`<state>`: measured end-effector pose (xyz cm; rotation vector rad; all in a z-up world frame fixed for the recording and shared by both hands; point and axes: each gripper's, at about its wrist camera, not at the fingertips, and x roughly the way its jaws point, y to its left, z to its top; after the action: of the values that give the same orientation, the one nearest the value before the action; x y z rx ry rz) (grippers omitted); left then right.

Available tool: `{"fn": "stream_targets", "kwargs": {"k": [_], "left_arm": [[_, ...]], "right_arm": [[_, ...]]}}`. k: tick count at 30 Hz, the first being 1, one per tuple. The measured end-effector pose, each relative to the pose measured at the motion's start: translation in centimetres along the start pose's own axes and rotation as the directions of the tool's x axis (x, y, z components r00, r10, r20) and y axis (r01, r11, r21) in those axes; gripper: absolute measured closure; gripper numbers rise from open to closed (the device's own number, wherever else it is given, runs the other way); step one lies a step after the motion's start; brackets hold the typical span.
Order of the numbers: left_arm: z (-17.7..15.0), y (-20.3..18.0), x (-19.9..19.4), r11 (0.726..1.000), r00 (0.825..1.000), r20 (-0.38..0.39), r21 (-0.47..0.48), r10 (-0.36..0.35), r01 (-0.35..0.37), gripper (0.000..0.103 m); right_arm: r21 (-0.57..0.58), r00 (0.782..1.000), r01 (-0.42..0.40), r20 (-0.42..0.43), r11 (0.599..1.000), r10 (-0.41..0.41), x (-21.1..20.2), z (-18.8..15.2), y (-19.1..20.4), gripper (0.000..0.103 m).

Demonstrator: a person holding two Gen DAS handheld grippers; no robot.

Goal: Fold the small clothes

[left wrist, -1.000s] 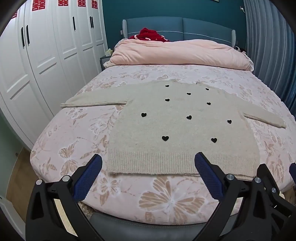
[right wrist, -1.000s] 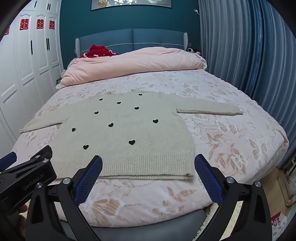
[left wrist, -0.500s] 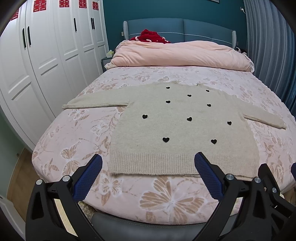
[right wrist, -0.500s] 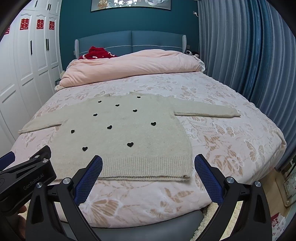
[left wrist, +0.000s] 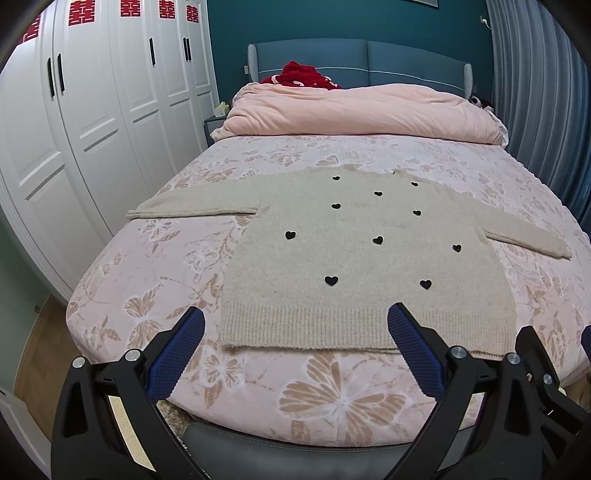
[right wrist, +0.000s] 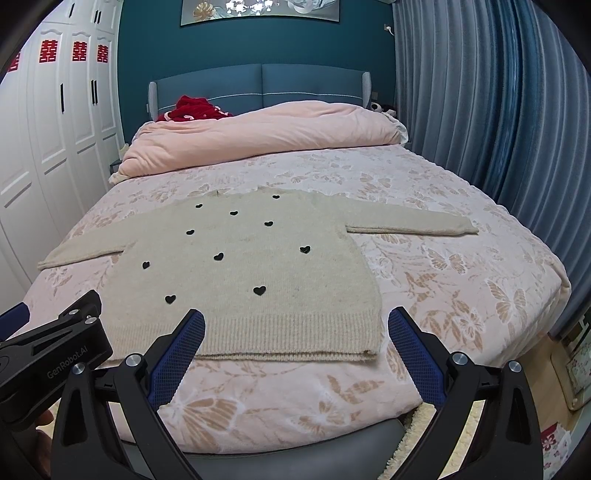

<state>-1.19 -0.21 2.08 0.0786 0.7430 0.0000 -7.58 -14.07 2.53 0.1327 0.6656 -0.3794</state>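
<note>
Sweater (left wrist: pixel 369 258): beige knit with small black hearts, lying flat and face up on the bed (left wrist: pixel 155 295), both sleeves spread sideways, ribbed hem toward the foot end. Left wrist view: the left gripper (left wrist: pixel 295 343) hovers above the foot edge of the bed with its jaws wide apart and nothing between them; the blue pads (left wrist: pixel 177 354) frame the hem, the left pad over floral sheet just beside the hem's left corner, the right pad over the ribbed band. Part of the right gripper's black frame shows at the lower right edge. A rolled pink duvet (left wrist: pixel 362 110) lies across the head end, well apart from the sweater, with a red garment (left wrist: pixel 303 75) behind it against the blue headboard (left wrist: pixel 406 59). White wardrobe doors (left wrist: pixel 92 110) stand along the left. Right wrist view: the right gripper (right wrist: pixel 295 343) likewise has jaws wide apart and empty, one pad (right wrist: pixel 415 354) over sheet just beside the sweater's (right wrist: pixel 240 277) right hem corner, the other over the ribbing. The left gripper's (right wrist: pixel 48 350) black body sits at lower left, over the hem's left end. Blue curtains (right wrist: pixel 498 129) hang along the right; a framed picture (right wrist: pixel 258 11) is above the headboard.
</note>
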Motion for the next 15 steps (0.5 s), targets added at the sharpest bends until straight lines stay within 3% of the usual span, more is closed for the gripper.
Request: {"fn": "stream_targets", "kwargs": {"k": [15], "left_arm": [[0.19, -0.07, -0.44, 1.0, 1.0, 0.002, 0.0, 0.005, -0.005, 0.006]], "right_arm": [[0.002, 1.0, 0.001, 0.005, 1.0, -0.001, -0.16, -0.14, -0.1, 0.005]]}}
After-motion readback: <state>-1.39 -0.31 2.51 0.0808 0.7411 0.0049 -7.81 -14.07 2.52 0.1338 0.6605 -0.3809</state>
